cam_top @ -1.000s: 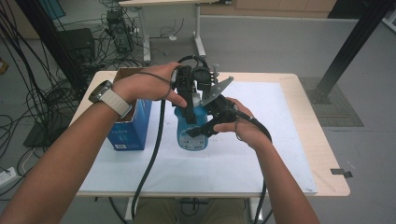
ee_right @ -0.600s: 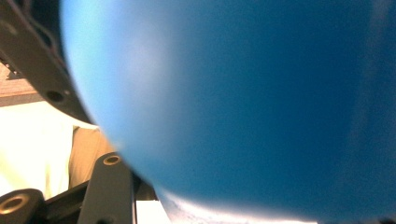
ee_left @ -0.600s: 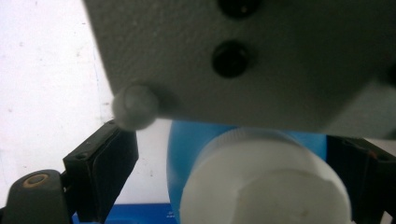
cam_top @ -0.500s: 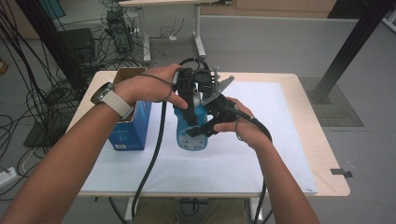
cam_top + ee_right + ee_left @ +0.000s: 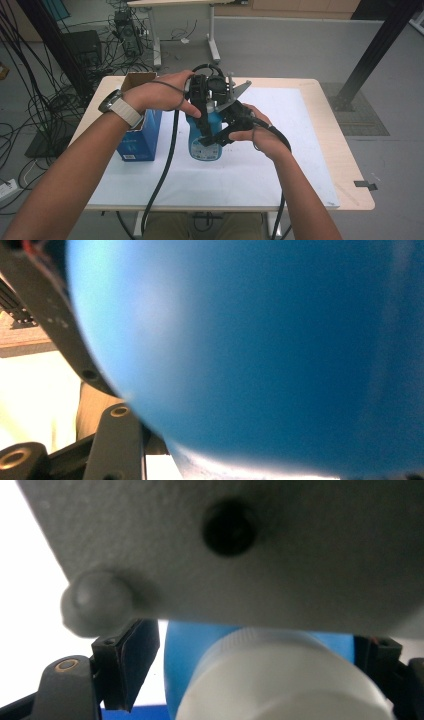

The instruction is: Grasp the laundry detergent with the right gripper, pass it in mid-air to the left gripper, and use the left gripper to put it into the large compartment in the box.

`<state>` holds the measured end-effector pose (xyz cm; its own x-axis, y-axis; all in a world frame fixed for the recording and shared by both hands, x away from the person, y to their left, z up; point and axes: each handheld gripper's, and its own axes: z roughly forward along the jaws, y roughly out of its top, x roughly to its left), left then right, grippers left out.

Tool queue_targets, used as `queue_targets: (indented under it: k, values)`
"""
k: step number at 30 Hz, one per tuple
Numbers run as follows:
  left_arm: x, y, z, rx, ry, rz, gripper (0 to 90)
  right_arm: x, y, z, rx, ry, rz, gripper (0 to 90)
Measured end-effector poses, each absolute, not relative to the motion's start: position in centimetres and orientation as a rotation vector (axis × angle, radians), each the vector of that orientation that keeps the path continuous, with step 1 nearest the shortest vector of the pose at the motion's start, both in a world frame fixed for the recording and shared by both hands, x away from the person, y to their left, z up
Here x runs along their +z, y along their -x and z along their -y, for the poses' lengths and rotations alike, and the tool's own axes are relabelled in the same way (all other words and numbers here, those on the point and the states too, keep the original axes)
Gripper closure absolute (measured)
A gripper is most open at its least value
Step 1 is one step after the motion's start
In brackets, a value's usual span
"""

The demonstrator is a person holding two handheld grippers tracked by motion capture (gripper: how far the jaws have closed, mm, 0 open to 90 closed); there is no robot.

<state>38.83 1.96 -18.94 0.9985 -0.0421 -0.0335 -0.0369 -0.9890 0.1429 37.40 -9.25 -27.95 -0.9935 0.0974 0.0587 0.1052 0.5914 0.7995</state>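
— Near the table's middle, on the white mat (image 5: 260, 175), stands our blue bottle (image 5: 202, 145) with its white cap (image 5: 285, 680).

— Our right gripper (image 5: 220, 137) is clamped on its body. Our left gripper (image 5: 207, 107) has just been closing around the cap; whether the pads touch, we cannot tell.

— So unscrewing comes next, we'd judge.

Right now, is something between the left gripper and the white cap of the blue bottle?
Nothing visible. In the left gripper view the white cap of the blue bottle already sits between the jaws of the left gripper, which have just been closing.
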Motion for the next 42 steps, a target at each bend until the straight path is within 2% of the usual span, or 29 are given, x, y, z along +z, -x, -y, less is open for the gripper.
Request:
queue_targets:
  k: [17, 42]
  values:
    - [-19.04, -38.78, -2.19, -0.09, -2.995, 0.072, 37.6, -28.04, -37.24, 9.06, -1.397, 0.191, 2.782, 43.9]
    - [-18.91, -38.26, -2.25, -0.068, -2.978, 0.076, 38.9, -27.79, -36.79, 9.09, -1.397, 0.182, 2.781, 43.9]
